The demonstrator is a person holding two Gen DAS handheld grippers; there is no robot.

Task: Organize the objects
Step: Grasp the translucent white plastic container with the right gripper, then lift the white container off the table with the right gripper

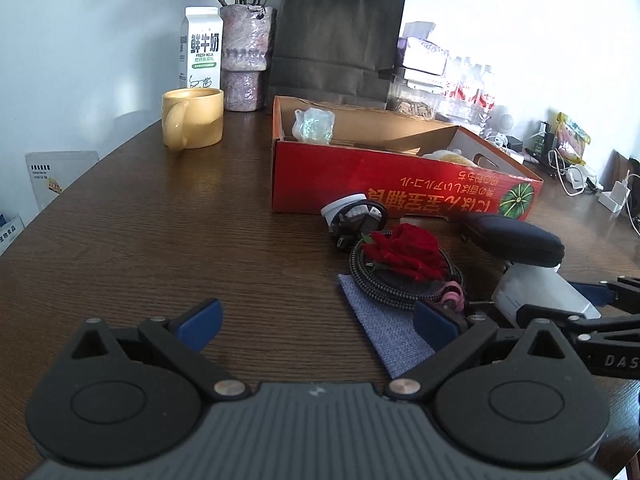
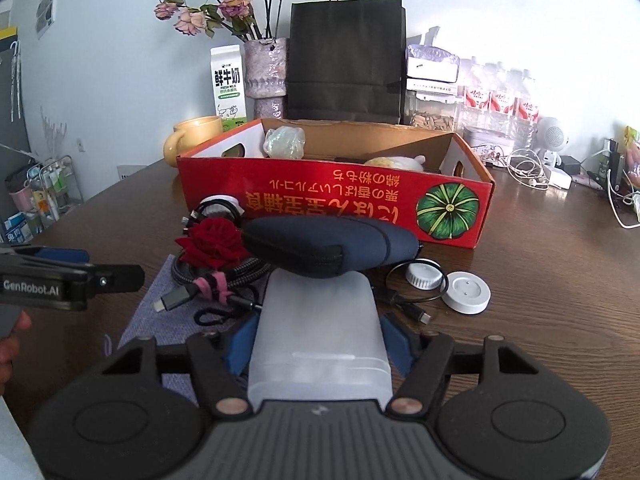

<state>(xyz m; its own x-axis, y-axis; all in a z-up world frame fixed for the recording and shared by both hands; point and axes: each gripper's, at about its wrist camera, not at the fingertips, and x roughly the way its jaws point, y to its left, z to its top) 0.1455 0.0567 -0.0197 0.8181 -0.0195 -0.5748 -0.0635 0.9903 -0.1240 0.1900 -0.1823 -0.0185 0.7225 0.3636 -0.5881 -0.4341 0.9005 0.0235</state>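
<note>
- The right gripper (image 2: 318, 338) has a translucent white plastic box (image 2: 320, 328) between its blue pads (image 2: 242, 344); the left pad lies against the box's side, while a sliver of gap seems to show at the right pad, so I cannot tell whether the grip is firm.
- The box rests on the dark wooden table (image 2: 540, 280), its far end tucked just under a navy zipped pouch (image 2: 332, 244).
- The left gripper (image 1: 316, 320) has its jaws spread wide with nothing between them, only bare table; its right pad (image 1: 434, 324) sits over a blue-grey woven cloth (image 1: 384, 328).
- On that cloth lies a coiled braided cable (image 1: 384, 284) bound by a pink tie (image 1: 452, 296), and on the coil a red fabric rose (image 1: 404, 250).
- Just behind the rose sits a white charger with a black cord (image 1: 352, 212).
- To the right of the box, on the table, are two white round pucks (image 2: 466, 292) and a thin black cable (image 2: 404, 304).
- Behind the clutter stands an open red cardboard box (image 2: 332, 200) printed with a green pumpkin, holding a crumpled iridescent wrapper (image 2: 284, 142) and something pale yellow.
- Further back, near the wall: a yellow mug (image 1: 194, 118), a milk carton (image 1: 200, 48), a vase of dried roses (image 2: 266, 76) and a black paper bag (image 2: 346, 60).
</note>
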